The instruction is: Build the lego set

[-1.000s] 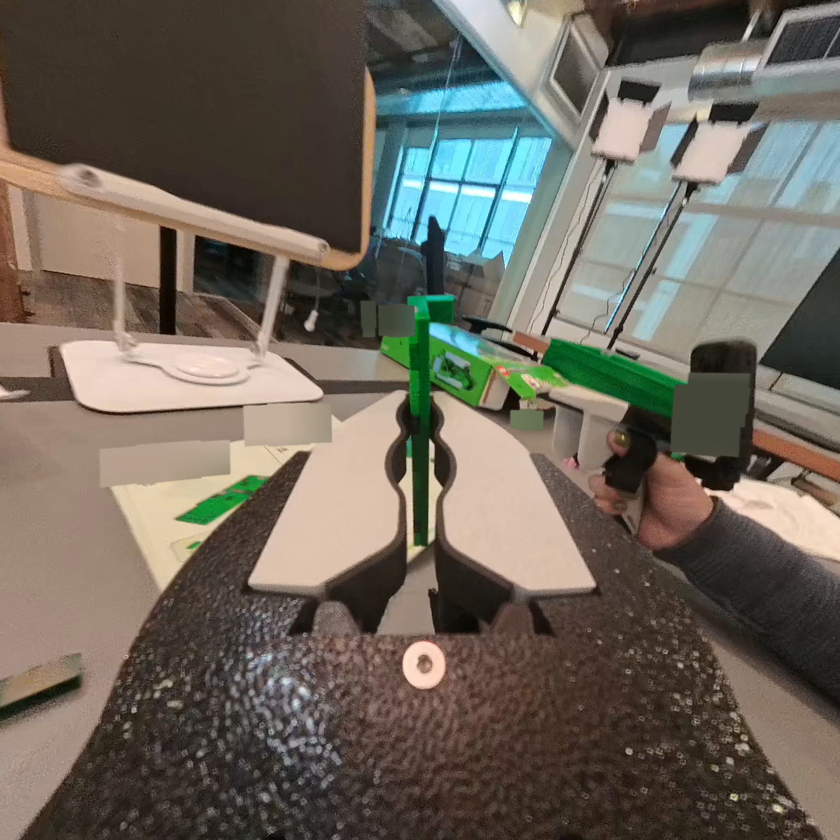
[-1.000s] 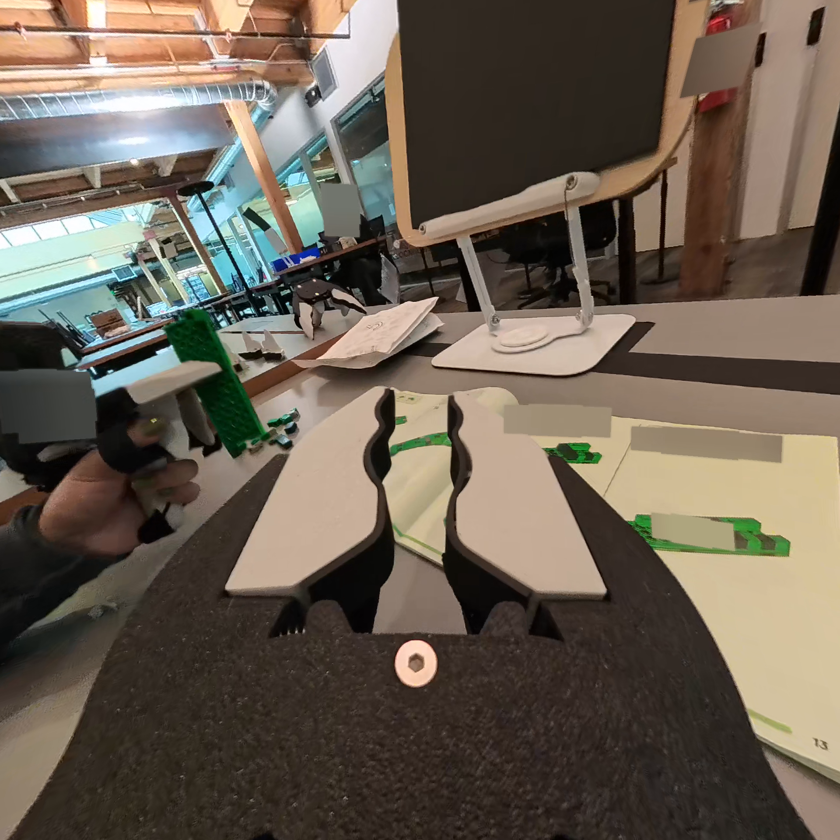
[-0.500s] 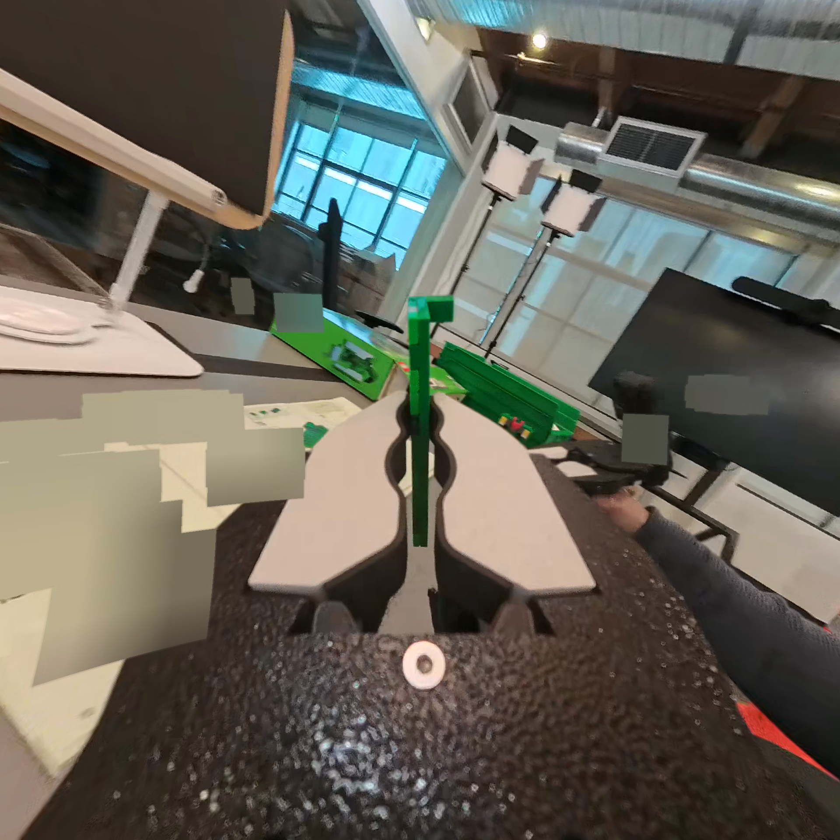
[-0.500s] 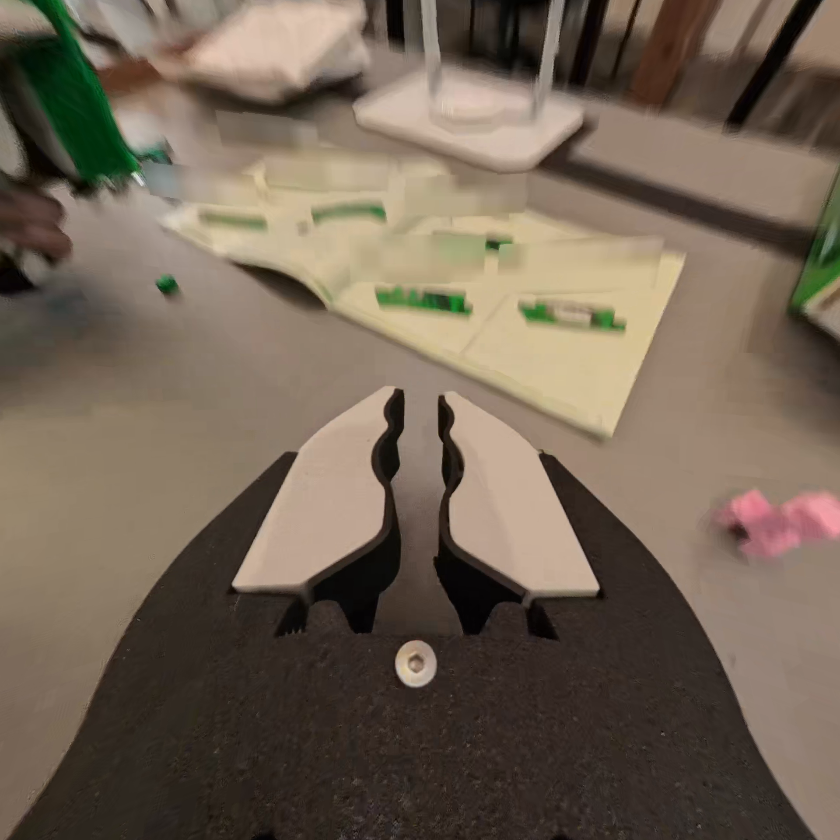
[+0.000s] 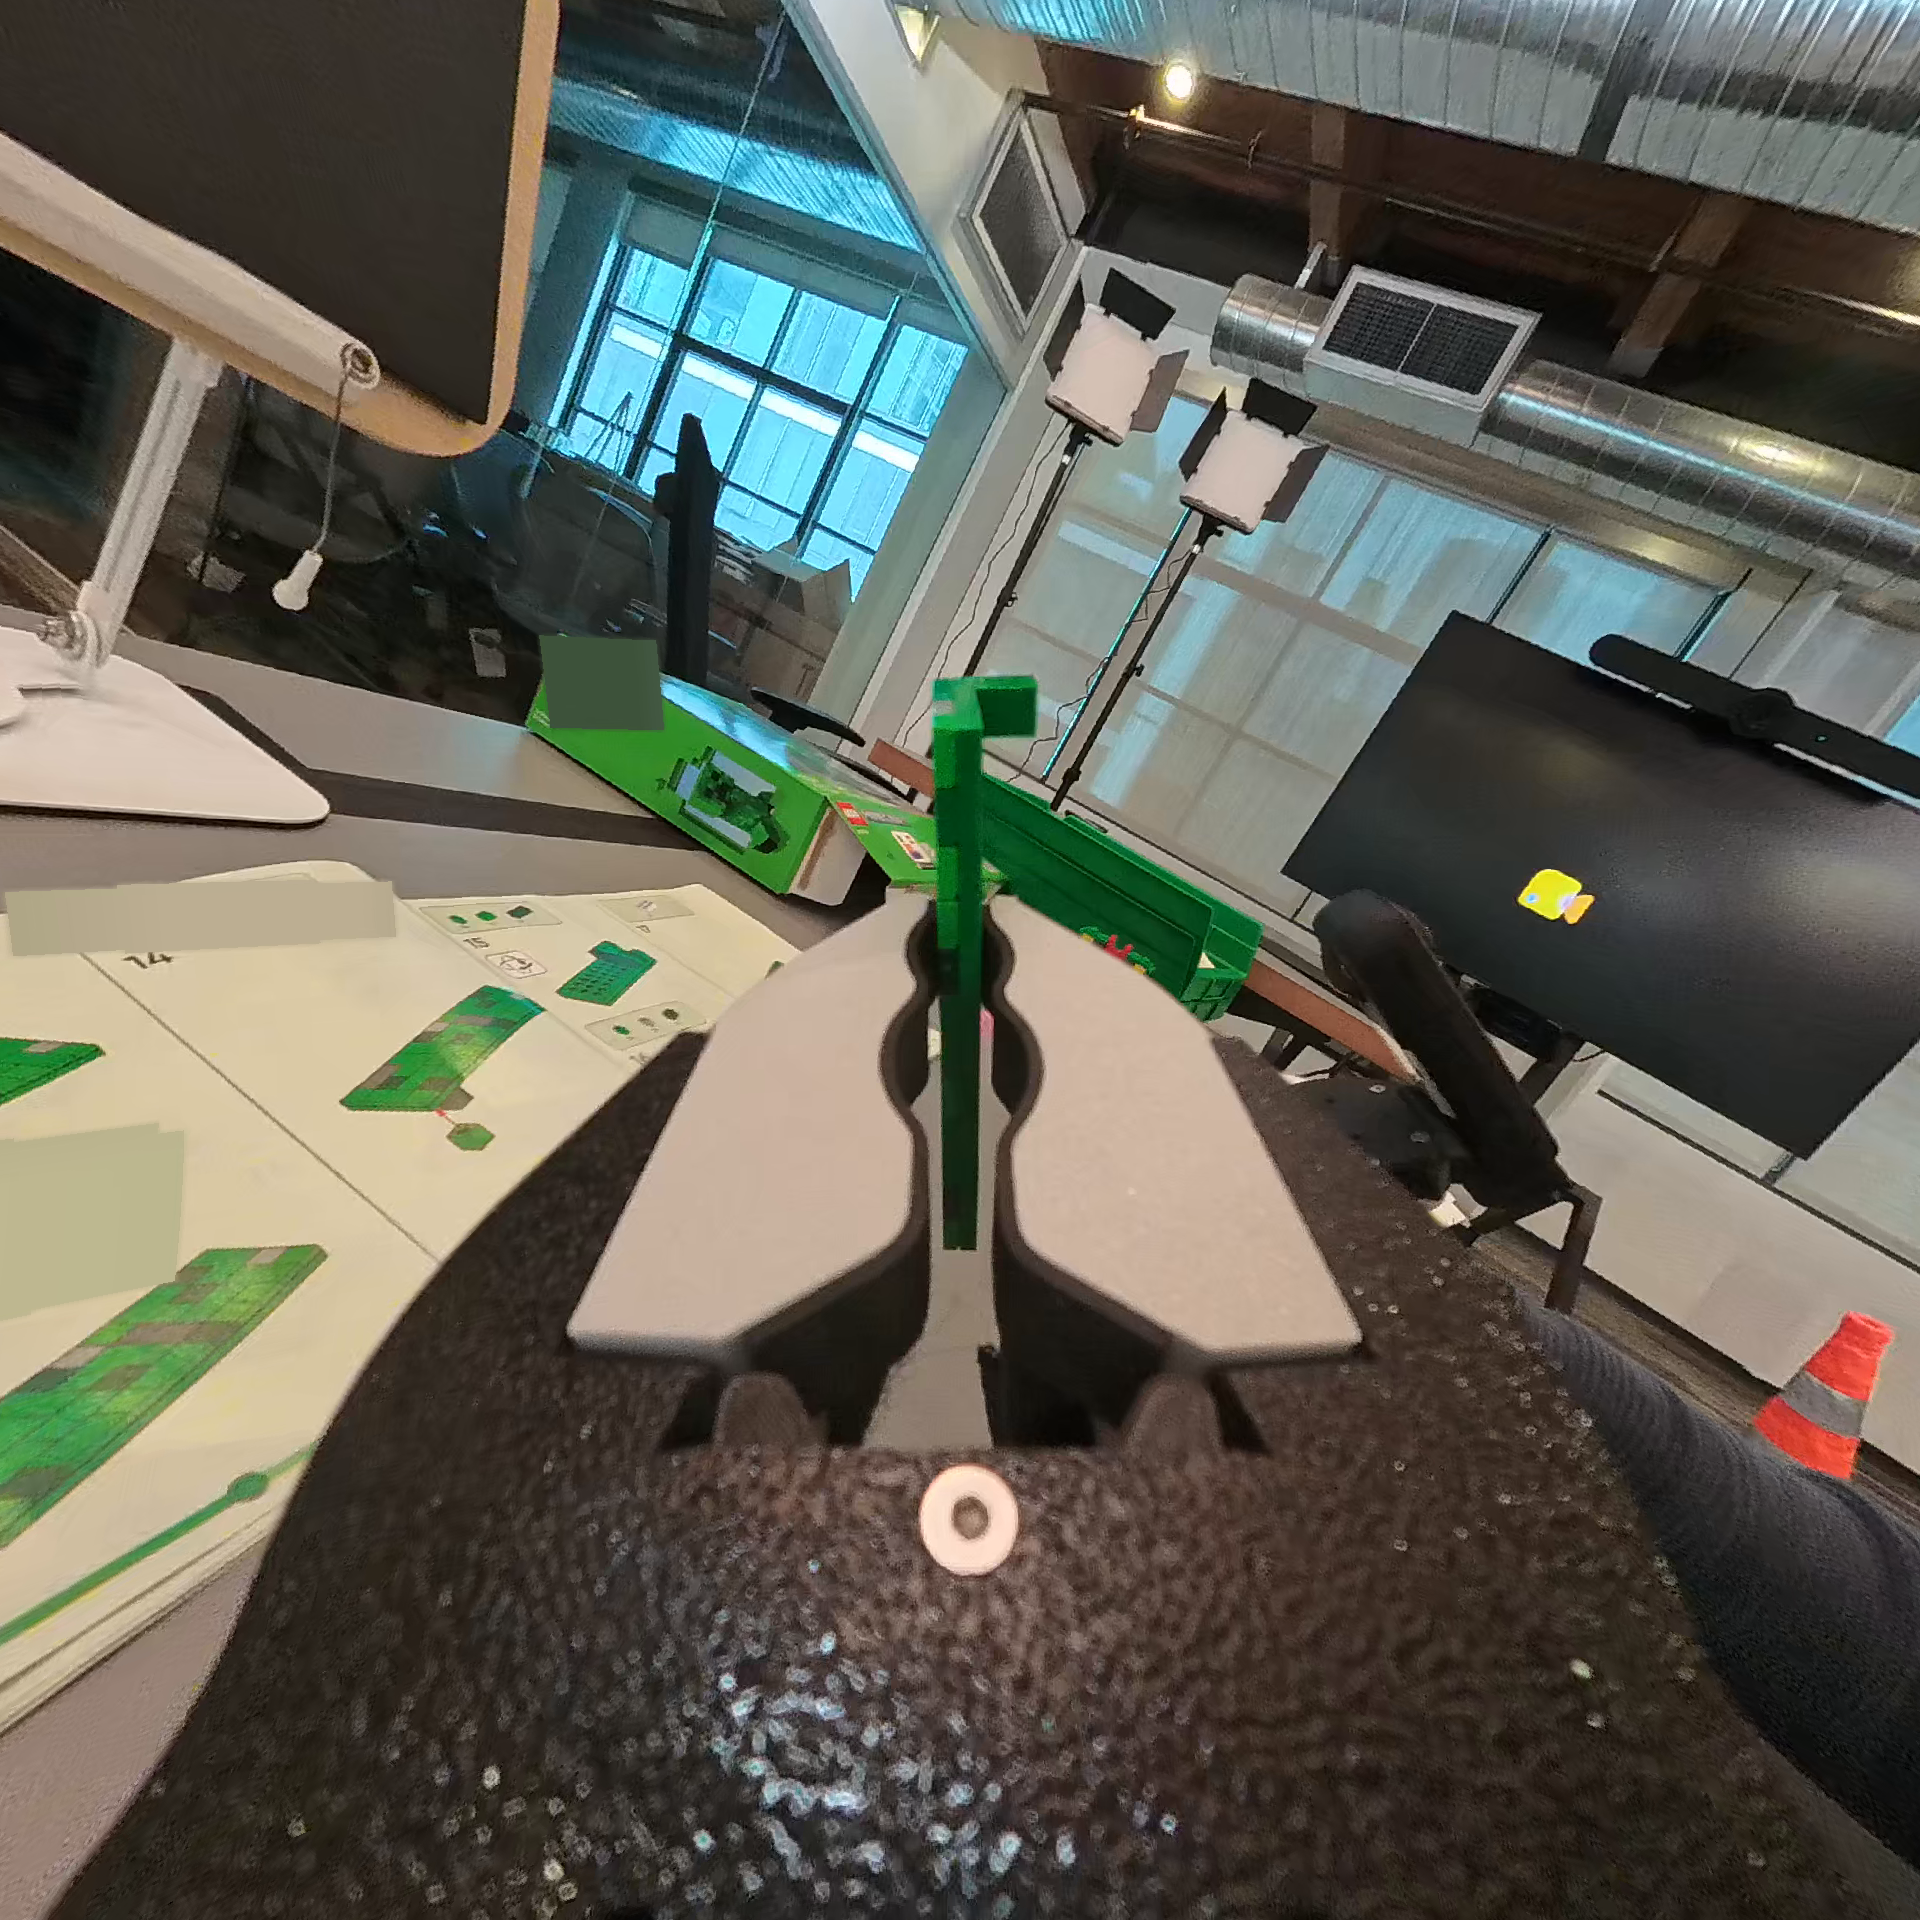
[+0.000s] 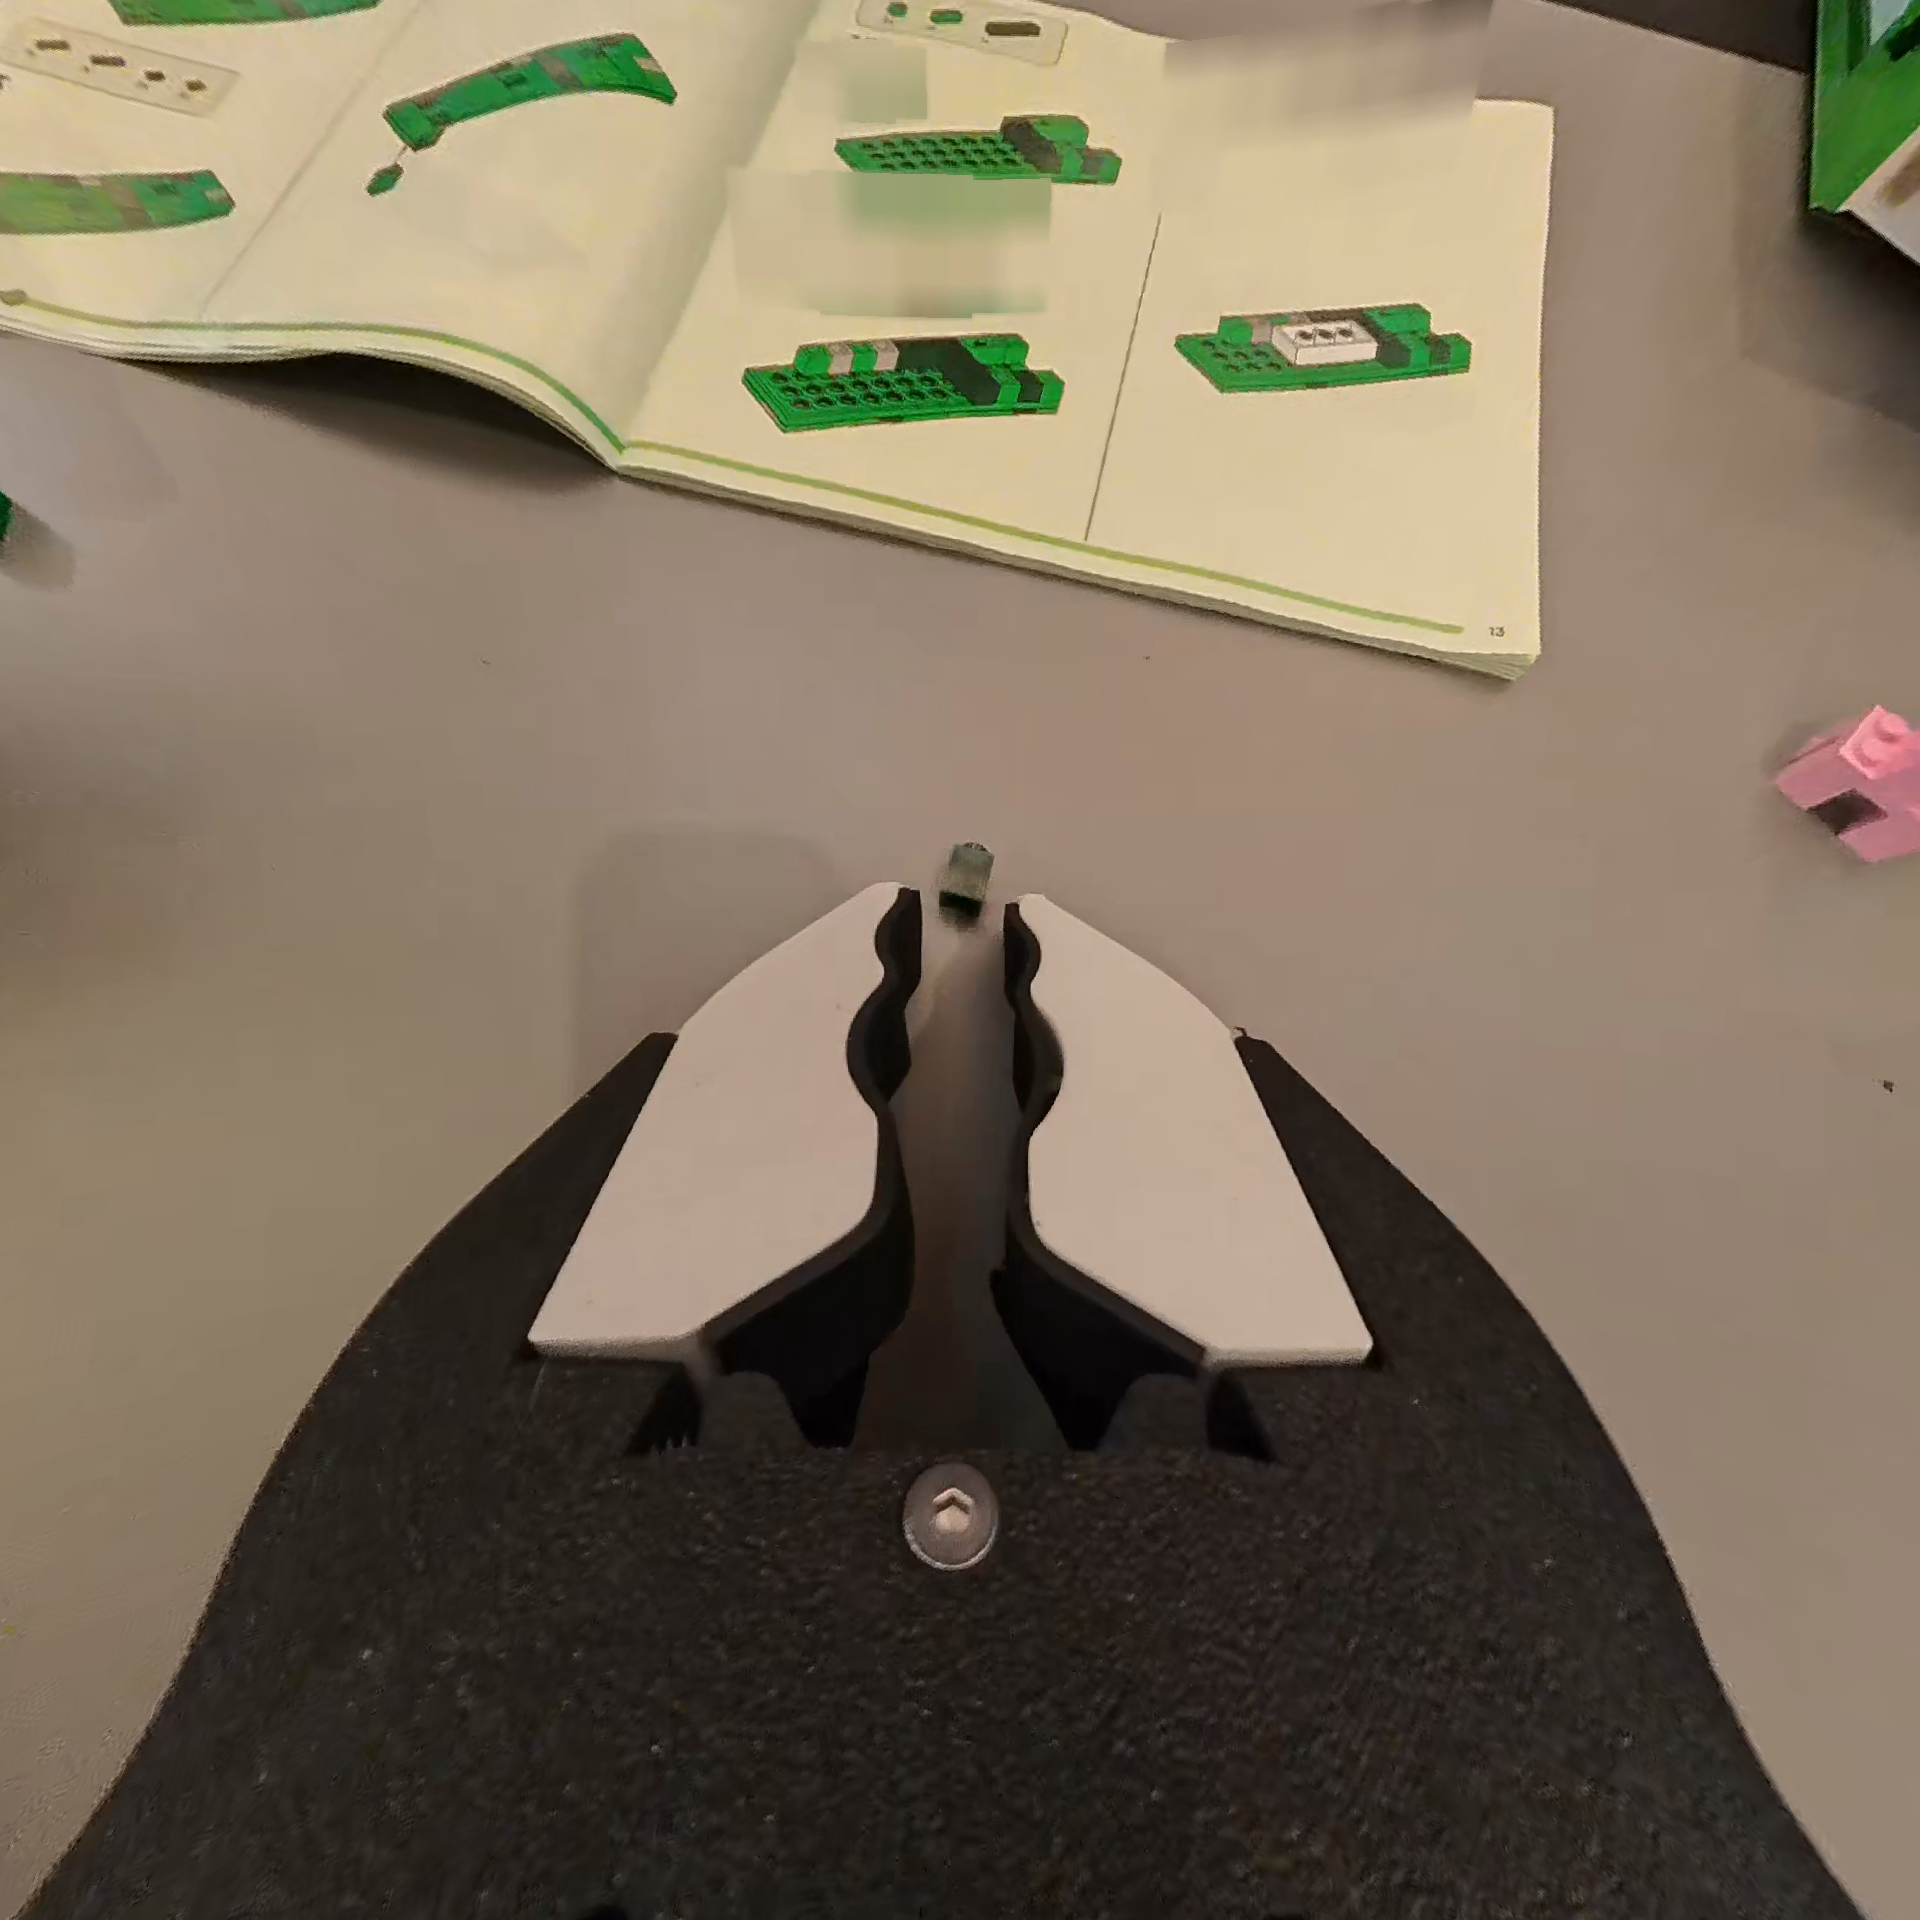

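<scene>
Your L gripper (image 5: pixel 958 935) is pinching a thin green brick-built plate (image 5: pixel 961 831) edge-on; it stands upright, both pads pressed to its faces, w/ a small green tab at its top. Your R gripper (image 6: pixel 961 906) hangs over the grey tabletop (image 6: pixel 416 727), fingers slightly spread, gripping nothing. A tiny dark green stud brick (image 6: pixel 966 871) lies just beyond its tips, near side of the open instruction booklet (image 6: pixel 1299 499). Pink brick piece (image 6: pixel 1860 795) sits off to the booklet's right corner.

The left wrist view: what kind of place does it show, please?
Probably an open office or studio used for recording: studio light panels on stands, a big dark screen, exposed ceiling ducts, and a grey table with a brick-building booklet.
</scene>
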### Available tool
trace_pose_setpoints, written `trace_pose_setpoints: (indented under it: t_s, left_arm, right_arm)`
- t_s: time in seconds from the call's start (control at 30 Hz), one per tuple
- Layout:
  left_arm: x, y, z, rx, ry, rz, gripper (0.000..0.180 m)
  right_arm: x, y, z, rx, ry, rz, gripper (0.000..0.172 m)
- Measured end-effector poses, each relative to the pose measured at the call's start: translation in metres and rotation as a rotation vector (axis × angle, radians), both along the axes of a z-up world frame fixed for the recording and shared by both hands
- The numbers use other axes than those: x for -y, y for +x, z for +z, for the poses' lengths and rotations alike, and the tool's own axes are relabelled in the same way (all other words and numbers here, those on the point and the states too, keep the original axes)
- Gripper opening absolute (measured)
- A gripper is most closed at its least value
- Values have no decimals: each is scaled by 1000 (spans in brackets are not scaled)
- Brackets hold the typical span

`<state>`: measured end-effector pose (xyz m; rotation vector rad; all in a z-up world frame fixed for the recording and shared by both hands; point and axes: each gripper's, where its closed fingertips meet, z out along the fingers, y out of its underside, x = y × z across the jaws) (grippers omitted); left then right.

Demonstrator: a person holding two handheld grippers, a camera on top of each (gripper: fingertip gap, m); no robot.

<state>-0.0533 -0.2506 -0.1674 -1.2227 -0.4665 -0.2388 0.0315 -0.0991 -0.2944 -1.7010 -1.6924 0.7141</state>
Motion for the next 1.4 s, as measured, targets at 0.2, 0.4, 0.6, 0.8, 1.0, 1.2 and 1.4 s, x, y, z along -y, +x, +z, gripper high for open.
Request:
trace_pose_setpoints:
  t_s: [0.2,0.4,0.6,0.8,1.0,1.2,1.4]
  left_arm:
    - [-11,6,-3,19,23,-27,6]
    - [-34,17,-6,51,16,-60,6]
    - [-66,11,-10,109,-1,-77,6]
    - [-80,9,-20,15,-110,-89,6]
    - [-80,7,-23,-39,-170,-89,5]
    - [-84,14,-35,-148,-302,-132,5]
    - [-84,21,-38,-208,-339,-164,5]
  right_arm:
    - [-2,-1,-1,3,-25,-56,17]
    - [-1,-7,-1,4,-13,-61,8]
    - [21,-36,49,-246,77,83,7]
    - [59,-66,127,-462,-21,254,7]
    - [73,-64,118,-371,-2,267,8]
    - [74,-62,123,-367,-43,228,7]
    - [72,-63,113,-336,-85,210,7]
